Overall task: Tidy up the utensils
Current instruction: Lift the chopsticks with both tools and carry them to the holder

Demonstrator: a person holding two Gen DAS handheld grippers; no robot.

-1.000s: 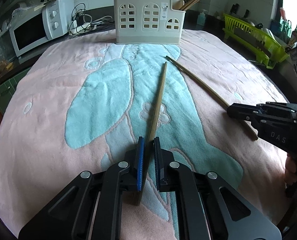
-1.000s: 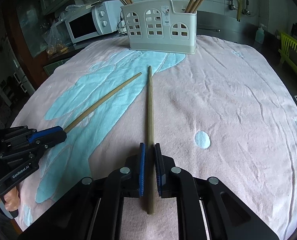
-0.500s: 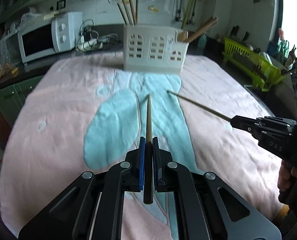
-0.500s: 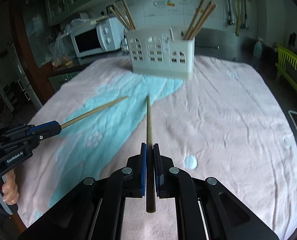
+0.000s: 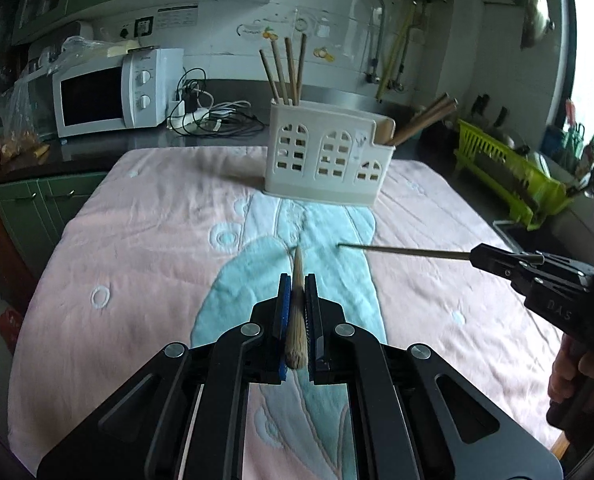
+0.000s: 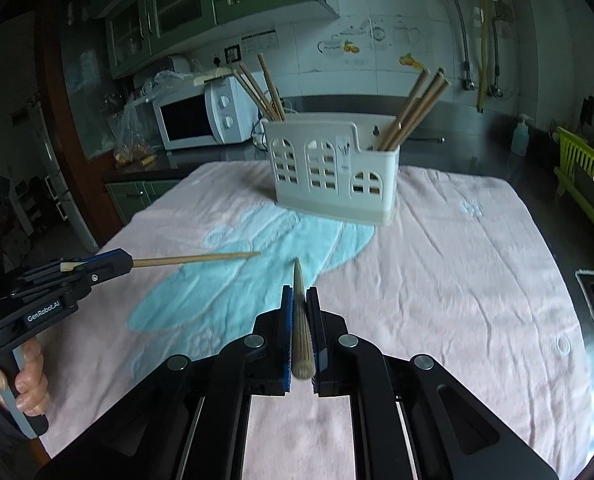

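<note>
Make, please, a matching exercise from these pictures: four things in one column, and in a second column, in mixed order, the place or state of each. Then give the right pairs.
Things
1. left claw
2. white utensil holder
3. microwave
4. green dish rack

Places or states
A. on the dark counter, left of the towel
B. shut on a chopstick, held above the towel
C. on the counter, right of the towel
D. stands on the far edge of the pink towel, chopsticks inside

Pairs: 1-B, 2-D, 3-A, 4-C
</note>
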